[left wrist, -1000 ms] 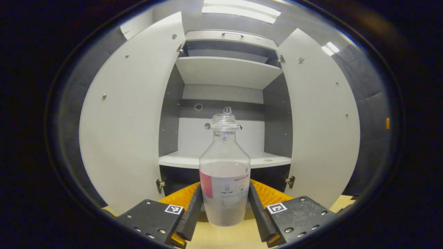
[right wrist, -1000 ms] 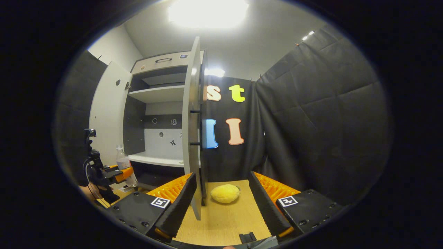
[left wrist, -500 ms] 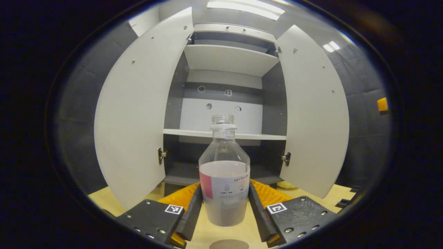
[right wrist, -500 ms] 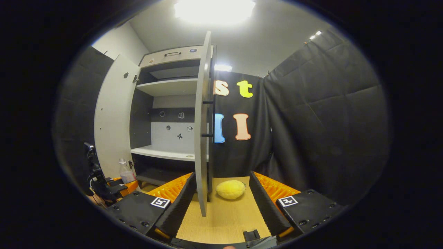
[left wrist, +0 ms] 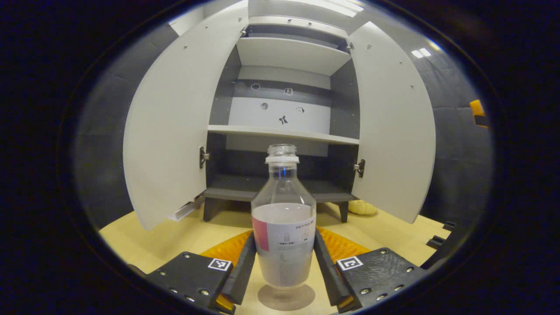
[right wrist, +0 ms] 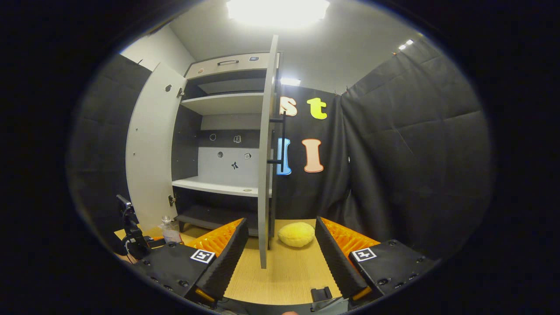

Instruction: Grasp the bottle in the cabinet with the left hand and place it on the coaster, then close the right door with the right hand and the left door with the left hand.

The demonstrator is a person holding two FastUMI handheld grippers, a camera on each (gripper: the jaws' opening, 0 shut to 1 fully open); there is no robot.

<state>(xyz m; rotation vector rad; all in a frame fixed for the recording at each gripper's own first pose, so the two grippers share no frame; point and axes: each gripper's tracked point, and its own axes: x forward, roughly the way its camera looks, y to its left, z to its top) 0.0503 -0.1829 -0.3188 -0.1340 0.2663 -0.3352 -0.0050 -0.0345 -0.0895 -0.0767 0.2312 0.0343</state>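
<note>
Nearest in the left gripper view, the left gripper [left wrist: 284, 267] is clenched on the clear plastic bottle [left wrist: 284, 227], a finger pressing each side of its labelled lower body; the bottle stands upright, uncapped, with the round grey coaster [left wrist: 286, 297] directly beneath its base on the wooden bench [left wrist: 175, 236]; whether the base actually touches the coaster I cannot tell. Beyond the bottle stands the cabinet [left wrist: 284, 113], both doors swung wide; the left door [left wrist: 175, 131] hangs to the bottle's left and the right door [left wrist: 393, 127] to its right; the pale middle shelf [left wrist: 280, 132] sits behind and above the bottle's mouth, and another shelf higher still. A yellow plush toy [left wrist: 361, 207] lies on the bench just past the cabinet's foot, under the right door's lower edge.

In the right gripper view, the right gripper [right wrist: 278, 258] is released, fingers spread with nothing between them but bare bench [right wrist: 284, 271]; just ahead, the right door [right wrist: 266, 153] is seen edge-on, its dark bar handle [right wrist: 282, 140] on the outer face; the yellow plush toy [right wrist: 296, 234] rests just beside the door's bottom corner. Off to the cabinet's left side, the left gripper [right wrist: 151, 239] holds the bottle [right wrist: 168, 229] low near the bench; the cabinet [right wrist: 223, 131] interior stands open behind it.
</note>
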